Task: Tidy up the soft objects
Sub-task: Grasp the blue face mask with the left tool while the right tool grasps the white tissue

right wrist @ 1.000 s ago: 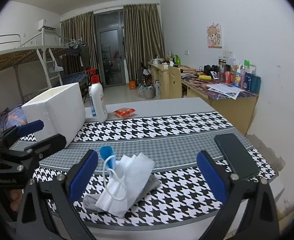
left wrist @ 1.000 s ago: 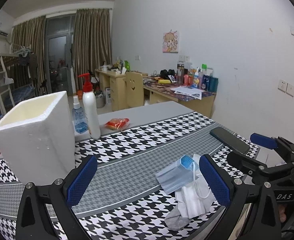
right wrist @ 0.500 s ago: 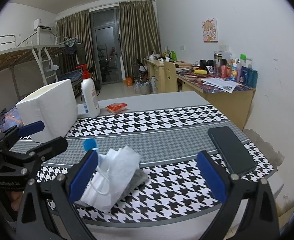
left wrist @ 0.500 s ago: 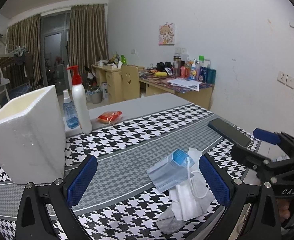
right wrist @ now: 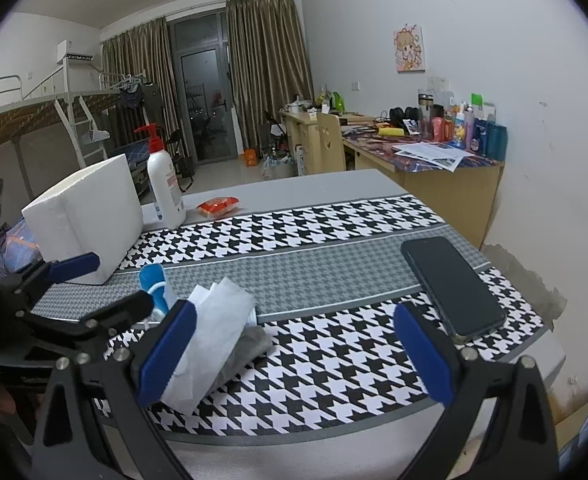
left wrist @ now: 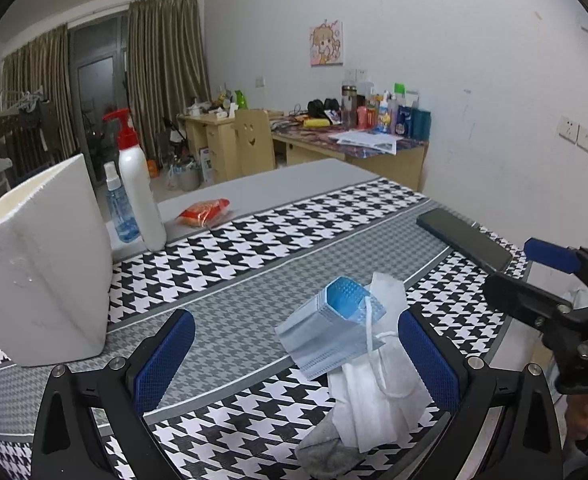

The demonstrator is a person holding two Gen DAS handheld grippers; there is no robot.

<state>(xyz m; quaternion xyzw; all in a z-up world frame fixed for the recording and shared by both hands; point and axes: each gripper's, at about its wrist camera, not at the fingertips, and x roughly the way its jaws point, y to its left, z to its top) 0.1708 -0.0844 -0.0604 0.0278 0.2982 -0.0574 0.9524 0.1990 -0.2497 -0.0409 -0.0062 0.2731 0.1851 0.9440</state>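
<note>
A pile of soft things lies near the table's front edge: a stack of blue face masks (left wrist: 330, 330), a white mask (left wrist: 378, 400) and a grey sock (left wrist: 322, 450). In the right wrist view the white mask (right wrist: 213, 336) and the sock (right wrist: 249, 346) lie beside the left finger. My left gripper (left wrist: 289, 360) is open above the table, with the pile just inside its right finger. My right gripper (right wrist: 294, 356) is open and empty, to the right of the pile. A white foam box (left wrist: 37, 272) stands at the left.
A black phone (right wrist: 452, 286) lies on the houndstooth cloth (right wrist: 326, 236) at the right. A white pump bottle (left wrist: 137, 188), a small blue spray bottle (left wrist: 117, 212) and an orange snack packet (left wrist: 203, 212) stand behind. The table's front edge is close below.
Both grippers have shifted to the right and come lower and closer to the table. The pile now sits nearer the left gripper's middle and at the right gripper's left finger. Nothing was grasped.
</note>
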